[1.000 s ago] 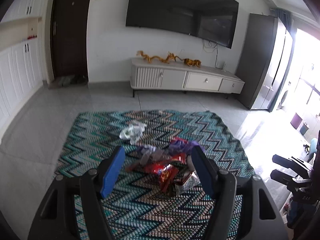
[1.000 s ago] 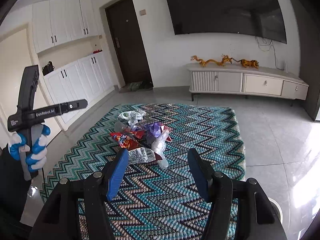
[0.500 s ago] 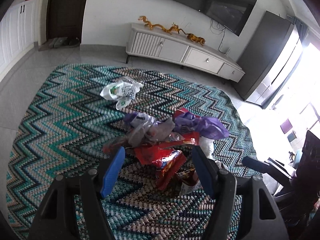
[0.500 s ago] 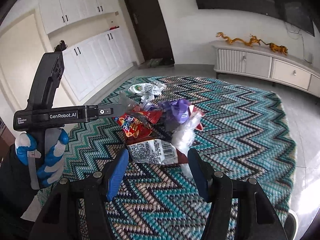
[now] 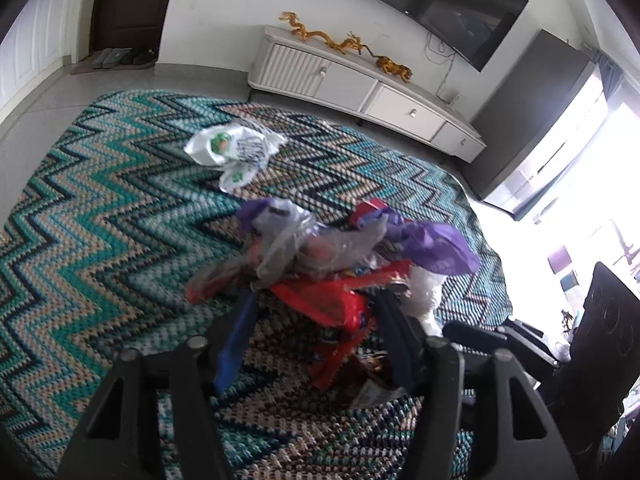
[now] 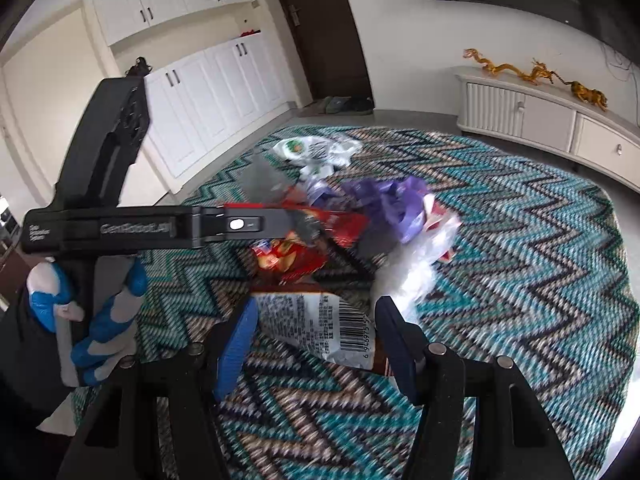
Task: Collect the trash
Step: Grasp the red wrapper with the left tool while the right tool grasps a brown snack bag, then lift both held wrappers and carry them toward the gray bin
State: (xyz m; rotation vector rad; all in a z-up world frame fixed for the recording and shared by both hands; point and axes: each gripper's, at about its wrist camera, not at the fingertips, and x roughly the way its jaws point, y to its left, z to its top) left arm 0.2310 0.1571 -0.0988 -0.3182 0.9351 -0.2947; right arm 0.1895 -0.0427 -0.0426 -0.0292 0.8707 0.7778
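Observation:
A pile of trash lies on the zigzag rug point(image 5: 100, 240): a red snack wrapper point(image 5: 324, 300), a clear plastic bag point(image 5: 296, 240), a purple bag point(image 5: 436, 244) and a white bag point(image 5: 236, 152) set apart further back. My left gripper point(image 5: 316, 320) is open, its jaws low on either side of the red wrapper. My right gripper point(image 6: 316, 328) is open just above a white printed wrapper with a barcode point(image 6: 320, 324). The red wrapper point(image 6: 296, 256), purple bag point(image 6: 396, 204) and white bag point(image 6: 316, 152) lie beyond it. The left gripper's body point(image 6: 120, 224) crosses the right wrist view.
A white TV cabinet point(image 5: 360, 84) with gold dragon figures stands against the far wall under a dark TV. White cupboards point(image 6: 200, 92) and a dark door point(image 6: 316, 24) are to the left. Grey floor tiles surround the rug. Shoes point(image 5: 120, 56) lie by the door.
Both grippers have moved down and forward towards the trash pile, which now looks much larger. Both stay open. The left gripper now straddles the red wrapper; the right is over the barcode wrapper.

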